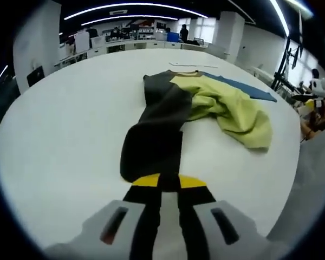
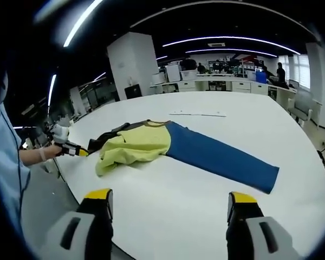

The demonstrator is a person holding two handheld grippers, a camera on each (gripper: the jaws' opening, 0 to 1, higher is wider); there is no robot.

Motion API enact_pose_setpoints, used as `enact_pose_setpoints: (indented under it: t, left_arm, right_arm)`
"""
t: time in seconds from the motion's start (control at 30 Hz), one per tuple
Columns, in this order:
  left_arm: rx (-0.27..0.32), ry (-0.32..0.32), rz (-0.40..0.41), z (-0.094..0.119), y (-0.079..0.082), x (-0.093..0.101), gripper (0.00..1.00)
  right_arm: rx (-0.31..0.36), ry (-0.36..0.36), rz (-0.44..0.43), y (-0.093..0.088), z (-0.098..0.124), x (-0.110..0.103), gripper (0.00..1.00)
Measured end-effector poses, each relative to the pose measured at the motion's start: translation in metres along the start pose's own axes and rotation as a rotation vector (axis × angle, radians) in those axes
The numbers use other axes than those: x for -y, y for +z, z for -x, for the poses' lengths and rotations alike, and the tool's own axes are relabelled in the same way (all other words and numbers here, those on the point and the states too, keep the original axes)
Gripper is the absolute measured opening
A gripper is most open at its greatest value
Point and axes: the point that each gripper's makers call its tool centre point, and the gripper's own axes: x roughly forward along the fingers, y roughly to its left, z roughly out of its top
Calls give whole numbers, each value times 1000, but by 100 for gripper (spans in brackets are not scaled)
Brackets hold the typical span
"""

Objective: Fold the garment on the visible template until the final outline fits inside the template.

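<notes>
On white table (image 2: 206, 216), my left gripper (image 1: 168, 187) clamps dark sleeve (image 1: 151, 143) of garment (image 2: 151, 142); my right gripper (image 2: 168, 208) hovers, jaws wide apart.

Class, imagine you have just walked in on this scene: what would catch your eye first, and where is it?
The three-coloured garment sprawled across the white table stands out first: a dark grey sleeve, a crumpled yellow-green middle and a long blue sleeve stretched flat. In the left gripper view, the left claw is shut on the end of the grey sleeve. In the right gripper view, the right claw hangs open above bare table.
</notes>
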Motion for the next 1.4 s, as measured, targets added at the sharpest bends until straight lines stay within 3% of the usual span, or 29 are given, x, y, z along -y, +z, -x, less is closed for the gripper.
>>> enact_pose_setpoints:
  t: [0.23, 0.57, 0.8, 1.1, 1.4]
  left_arm:
    - [16, -16, 3, 7, 0, -4, 0]
    - [42, 17, -53, 44, 13, -46, 0]
    - [10, 52, -101, 65, 9, -73, 0]
    - [-50, 97, -88, 63, 0, -117, 0]
    - [-73, 156, -66, 51, 14, -177, 0]
  right_arm:
    - [-8, 8, -1, -2, -2, -4, 87]
    - [-12, 11, 7, 0, -5, -6, 87]
    - [-11, 14, 18, 3, -7, -9, 88]
    - [-12, 6, 35, 5, -8, -9, 94]
    - [-40, -1, 24, 0, -11, -4, 93]
